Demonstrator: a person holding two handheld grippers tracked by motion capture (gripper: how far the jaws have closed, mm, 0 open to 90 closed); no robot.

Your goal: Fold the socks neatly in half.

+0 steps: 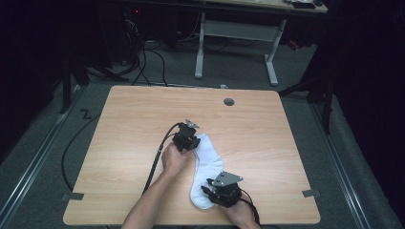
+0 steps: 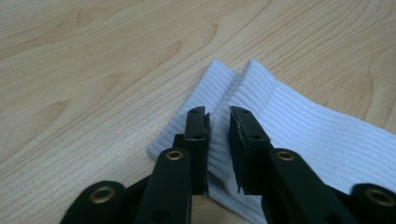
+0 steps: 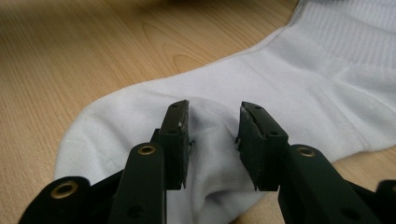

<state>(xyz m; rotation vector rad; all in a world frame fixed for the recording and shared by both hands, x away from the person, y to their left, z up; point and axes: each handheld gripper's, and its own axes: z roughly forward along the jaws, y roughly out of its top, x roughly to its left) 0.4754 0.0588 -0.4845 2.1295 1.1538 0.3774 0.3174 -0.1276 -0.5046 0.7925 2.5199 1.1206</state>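
Lying on the pale, wood-grained tabletop [image 1: 133,124] is a white sock [image 1: 206,167], bent at the heel, its cuff toward the far side and its toe toward the person's edge. At the left of the high view, the left tongs [image 1: 189,138] sit at the cuff end, held in the person's left hand [image 1: 174,159], with a black cable [image 1: 160,150] trailing back off the near-left edge. In the left gripper view, the cuff [image 2: 261,107] is a fine ribbed knit whose two layers lie slightly offset, giving a doubled edge. The matte black jaws stand narrow over this ribbing, with a ridge of fabric in the gap between them; whether the pads press it cannot be told for sure.

Farther right, the right tongs [image 1: 210,188], topped by a grey three-cornered plate [image 1: 228,178], sit at the toe end. In the right gripper view, the toe [image 3: 140,121] is smooth, soft knit with a rounded outline. The jaws stand moderately apart and pinch up a rumpled fold of cloth [image 3: 212,126] between their pads. A round grey grommet [image 1: 229,101] is set in the far part of the tabletop.
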